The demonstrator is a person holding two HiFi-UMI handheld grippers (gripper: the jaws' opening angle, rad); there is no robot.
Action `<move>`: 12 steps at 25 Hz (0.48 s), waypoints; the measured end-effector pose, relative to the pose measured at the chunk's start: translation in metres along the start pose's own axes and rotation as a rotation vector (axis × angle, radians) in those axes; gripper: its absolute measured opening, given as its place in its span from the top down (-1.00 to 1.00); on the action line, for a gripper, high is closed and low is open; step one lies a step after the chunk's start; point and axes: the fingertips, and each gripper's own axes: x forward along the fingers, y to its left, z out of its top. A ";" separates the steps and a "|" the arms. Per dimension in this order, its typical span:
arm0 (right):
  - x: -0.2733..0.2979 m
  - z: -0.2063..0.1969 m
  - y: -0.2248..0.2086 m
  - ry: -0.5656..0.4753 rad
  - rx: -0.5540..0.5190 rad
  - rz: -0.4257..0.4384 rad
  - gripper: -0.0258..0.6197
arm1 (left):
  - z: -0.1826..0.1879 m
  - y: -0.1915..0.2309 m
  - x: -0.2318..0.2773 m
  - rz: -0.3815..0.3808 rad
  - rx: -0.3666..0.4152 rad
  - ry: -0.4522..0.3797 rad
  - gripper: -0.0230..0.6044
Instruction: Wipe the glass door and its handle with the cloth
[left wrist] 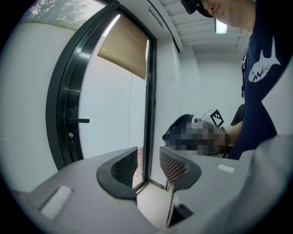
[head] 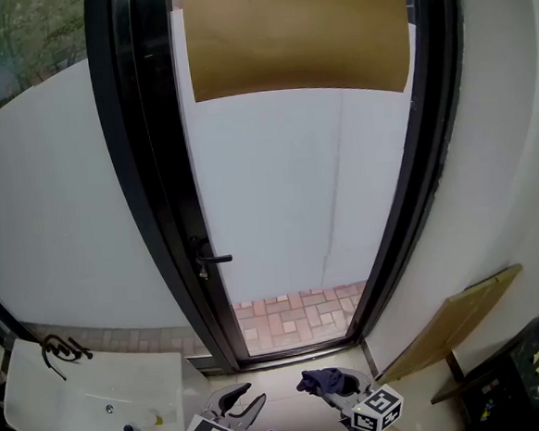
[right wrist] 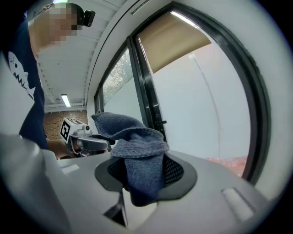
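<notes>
A tall glass door (head: 286,190) in a black frame stands ahead, with a brown blind (head: 297,33) across its top. Its black lever handle (head: 213,259) sits on the left stile; the handle (left wrist: 78,120) also shows in the left gripper view and the handle (right wrist: 160,122) in the right gripper view. My right gripper (head: 331,383) is shut on a blue-grey cloth (right wrist: 137,151), which bunches above the jaws; the cloth (head: 321,380) shows low in the head view. My left gripper (head: 240,404) hangs open and holds nothing, well below the handle.
A white basin (head: 89,405) with a black tap stands at the lower left. A wooden board (head: 450,321) leans on the right wall beside a black rack (head: 518,367). Brick paving (head: 291,315) shows through the bottom of the glass.
</notes>
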 end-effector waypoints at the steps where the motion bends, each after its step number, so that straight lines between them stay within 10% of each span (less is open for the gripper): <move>1: -0.007 -0.001 0.003 -0.001 -0.002 0.005 0.46 | 0.000 -0.007 -0.002 0.003 0.001 0.000 0.46; 12: -0.065 -0.008 0.044 -0.026 -0.017 0.047 0.46 | -0.007 -0.069 -0.039 0.044 0.011 0.003 0.46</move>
